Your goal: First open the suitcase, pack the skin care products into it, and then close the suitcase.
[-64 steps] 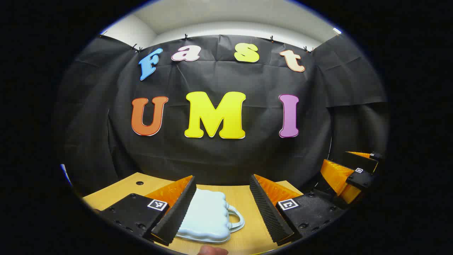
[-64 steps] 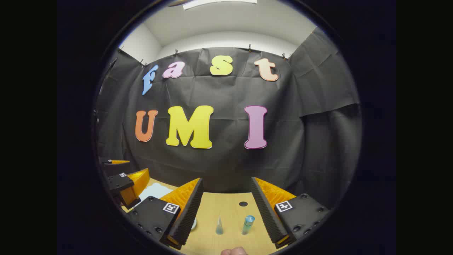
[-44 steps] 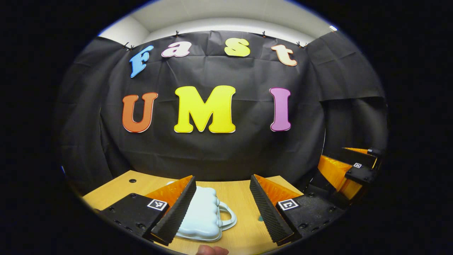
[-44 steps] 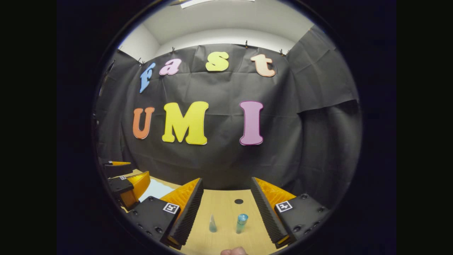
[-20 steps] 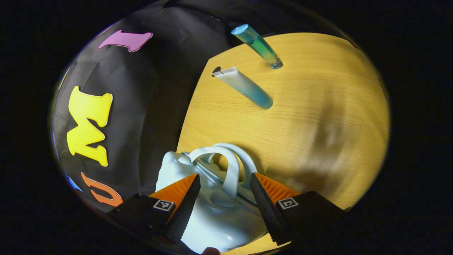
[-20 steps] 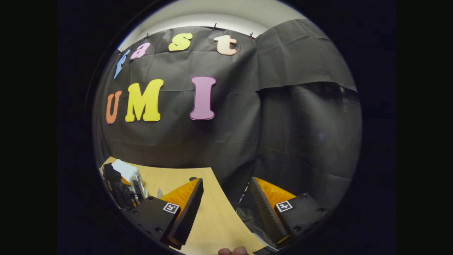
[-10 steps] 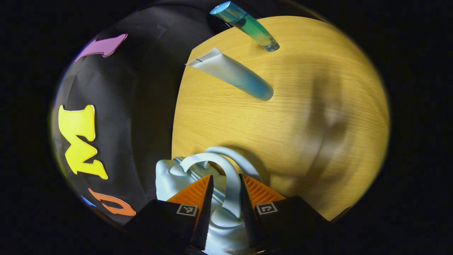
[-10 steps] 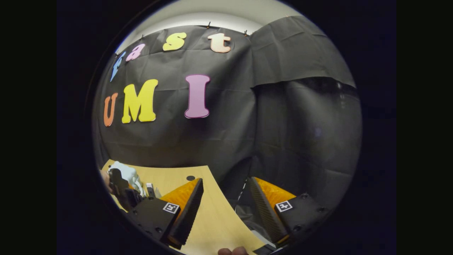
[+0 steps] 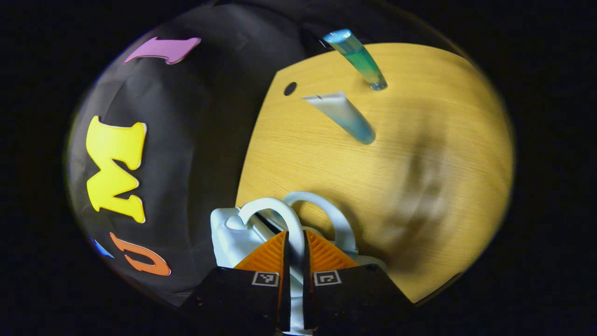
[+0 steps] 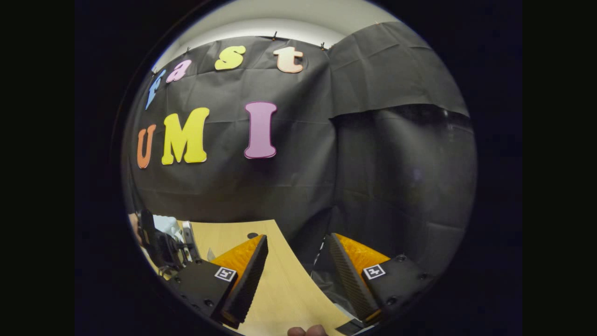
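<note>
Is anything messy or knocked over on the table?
Nothing stands out. The tube and the bottle stand apart on the table, with no spill. The left claw is shut on one handle of the white suitcase, which looks barely cracked open.

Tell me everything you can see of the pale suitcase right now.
The suitcase is a small pale blue-white case that looks like moulded hard plastic, with rounded lobes. It sits on the wooden table at its edge near the black cloth wall. It has two arched handles: the left gripper is shut on the nearer handle, while the second handle stands free behind it. A dark gap between the handles suggests the halves are parting. The right gripper view catches a pale corner of it.
</note>
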Demonstrator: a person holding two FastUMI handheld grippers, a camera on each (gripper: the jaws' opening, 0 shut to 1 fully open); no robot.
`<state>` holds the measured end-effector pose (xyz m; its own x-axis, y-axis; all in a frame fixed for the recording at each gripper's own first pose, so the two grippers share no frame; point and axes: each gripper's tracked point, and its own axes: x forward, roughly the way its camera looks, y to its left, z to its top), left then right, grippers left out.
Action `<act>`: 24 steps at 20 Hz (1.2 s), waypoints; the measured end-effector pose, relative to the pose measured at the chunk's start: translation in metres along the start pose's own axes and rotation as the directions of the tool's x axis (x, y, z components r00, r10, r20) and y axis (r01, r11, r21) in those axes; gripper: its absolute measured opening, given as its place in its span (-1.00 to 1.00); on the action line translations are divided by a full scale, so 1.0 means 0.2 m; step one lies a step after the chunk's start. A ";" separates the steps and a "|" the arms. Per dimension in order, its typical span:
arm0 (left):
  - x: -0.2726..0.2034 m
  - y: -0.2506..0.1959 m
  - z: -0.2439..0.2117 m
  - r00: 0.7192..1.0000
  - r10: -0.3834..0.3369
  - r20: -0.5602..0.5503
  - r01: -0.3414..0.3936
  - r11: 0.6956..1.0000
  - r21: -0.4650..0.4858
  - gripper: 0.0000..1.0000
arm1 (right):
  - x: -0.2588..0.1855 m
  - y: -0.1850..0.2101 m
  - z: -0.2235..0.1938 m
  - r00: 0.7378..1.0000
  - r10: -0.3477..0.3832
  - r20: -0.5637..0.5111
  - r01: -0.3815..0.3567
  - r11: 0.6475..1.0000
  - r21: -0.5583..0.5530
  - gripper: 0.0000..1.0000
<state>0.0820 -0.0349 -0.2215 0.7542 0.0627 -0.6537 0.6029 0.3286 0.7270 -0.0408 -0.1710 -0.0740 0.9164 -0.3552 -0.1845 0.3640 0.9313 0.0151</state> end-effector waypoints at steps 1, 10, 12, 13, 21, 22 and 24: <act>-0.05 0.08 0.00 0.999 0.027 0.028 -0.026 0.999 -0.043 -0.77 | 0.00 0.03 0.00 1.000 0.011 0.003 -0.011 1.000 -0.004 0.60; -0.52 0.92 -0.47 0.912 0.369 0.179 -0.193 0.771 -0.607 -0.94 | -0.06 0.44 0.16 0.983 0.177 0.047 -0.173 0.981 -0.084 0.59; -0.57 1.04 -0.69 0.893 0.425 0.148 -0.189 0.652 -0.735 -0.94 | -0.08 0.54 0.19 0.976 0.214 0.049 -0.208 0.972 -0.105 0.59; -0.60 1.09 -0.80 0.883 0.450 0.130 -0.184 0.589 -0.787 -0.94 | -0.09 0.59 0.20 0.972 0.229 0.044 -0.223 0.968 -0.112 0.59; -0.35 1.05 -1.76 0.874 0.485 0.016 -0.109 0.228 -0.967 -0.94 | -0.16 0.88 0.22 0.952 0.307 -0.006 -0.303 0.934 -0.192 0.56; -0.28 1.00 -1.85 0.887 0.462 0.003 -0.101 0.201 -0.974 -0.94 | -0.16 0.91 0.21 0.952 0.306 -0.019 -0.304 0.932 -0.197 0.58; -0.13 0.86 -2.02 0.918 0.396 -0.010 -0.059 0.113 -0.992 -0.94 | -0.17 0.96 0.20 0.950 0.309 -0.032 -0.309 0.927 -0.215 0.59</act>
<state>0.0604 0.4016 -0.1639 0.9286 0.1968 -0.3147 -0.2348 0.9681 -0.0873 0.0053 0.0168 -0.0252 0.9782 -0.0472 -0.2023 0.0187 0.9899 -0.1405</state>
